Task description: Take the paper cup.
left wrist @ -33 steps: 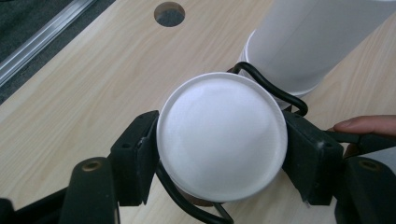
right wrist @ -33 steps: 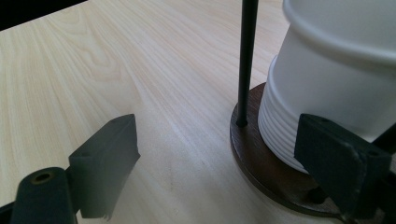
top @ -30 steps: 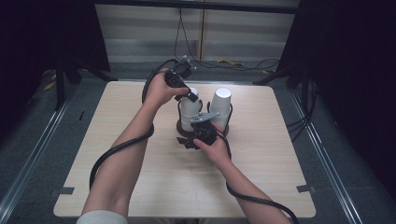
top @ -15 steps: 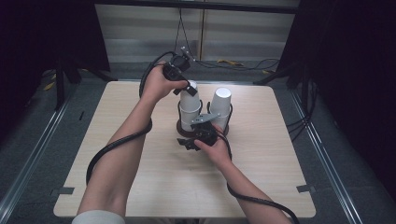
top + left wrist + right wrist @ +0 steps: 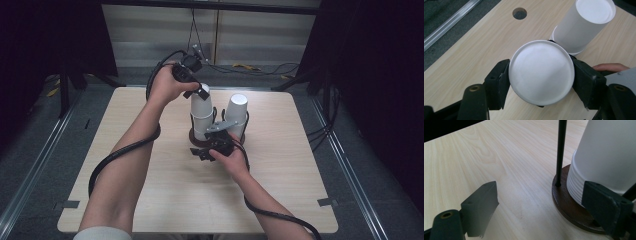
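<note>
While our left tool (image 5: 197, 91) hangs over the far middle of the table (image 5: 150, 200), its jaws have just been closing and they now press on the top paper cup (image 5: 541, 75), one black pad on each side of its upturned base. From the left tool's own camera we look straight down on that round white base, squeezed between the two pads, with pale wood beneath and a round hole (image 5: 519, 13) in the table top farther off. In the high view the cup sits at the top of the left stack of cups (image 5: 201, 122), its lower part still nested in the cups below it. That stack stands on a dark round wooden base (image 5: 567, 207) near the table's centre, with a thin black rod (image 5: 561, 150) rising from the base beside it. Just to the right stands a second white cup (image 5: 236, 112), upside down too, close to the stack; we cannot tell whether the two touch. Nearer to us, our right tool (image 5: 212, 147) lies low at the near side of the base. Its jaws stand wide: one pad is out over bare wood on the left, the other sits right against the ribbed rims at the foot of the stack, and nothing is clamped between them. Both cables trail back along our forearms toward the near edge.
</note>
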Available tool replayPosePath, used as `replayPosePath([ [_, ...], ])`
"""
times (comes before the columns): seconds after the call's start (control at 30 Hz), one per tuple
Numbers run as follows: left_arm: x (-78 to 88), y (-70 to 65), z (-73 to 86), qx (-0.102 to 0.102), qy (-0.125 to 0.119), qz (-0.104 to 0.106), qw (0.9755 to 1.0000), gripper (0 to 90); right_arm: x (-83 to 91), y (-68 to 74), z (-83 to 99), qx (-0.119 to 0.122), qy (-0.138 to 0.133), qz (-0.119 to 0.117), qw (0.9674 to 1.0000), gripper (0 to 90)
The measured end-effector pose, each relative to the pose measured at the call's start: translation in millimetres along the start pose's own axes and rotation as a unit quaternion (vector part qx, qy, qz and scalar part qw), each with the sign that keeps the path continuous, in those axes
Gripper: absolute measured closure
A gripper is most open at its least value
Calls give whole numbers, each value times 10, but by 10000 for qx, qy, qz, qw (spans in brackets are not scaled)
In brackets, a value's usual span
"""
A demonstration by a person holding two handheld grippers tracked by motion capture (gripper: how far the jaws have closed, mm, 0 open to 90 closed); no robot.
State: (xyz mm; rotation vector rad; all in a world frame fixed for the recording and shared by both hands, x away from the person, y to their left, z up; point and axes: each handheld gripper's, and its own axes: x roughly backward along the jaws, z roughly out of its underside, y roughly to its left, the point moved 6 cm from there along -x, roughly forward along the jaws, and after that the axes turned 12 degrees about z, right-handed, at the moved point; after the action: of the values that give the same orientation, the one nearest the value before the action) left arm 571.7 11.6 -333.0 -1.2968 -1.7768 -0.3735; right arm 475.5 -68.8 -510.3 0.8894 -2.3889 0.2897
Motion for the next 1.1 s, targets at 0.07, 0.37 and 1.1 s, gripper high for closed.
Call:
replayPosePath([
  [0.07,23,-20,-1,24,7,-15,10000,347,14,6,0,18,0,-1,10000,131],
  [0.37,153,-97,-24,2,81,-29,10000,347,14,9,6,25,33,-19,10000,131],
  [1.1,343,-287,161,-20,150,140,9998,347,133,44,86,235,46,-91,9997,131],
])
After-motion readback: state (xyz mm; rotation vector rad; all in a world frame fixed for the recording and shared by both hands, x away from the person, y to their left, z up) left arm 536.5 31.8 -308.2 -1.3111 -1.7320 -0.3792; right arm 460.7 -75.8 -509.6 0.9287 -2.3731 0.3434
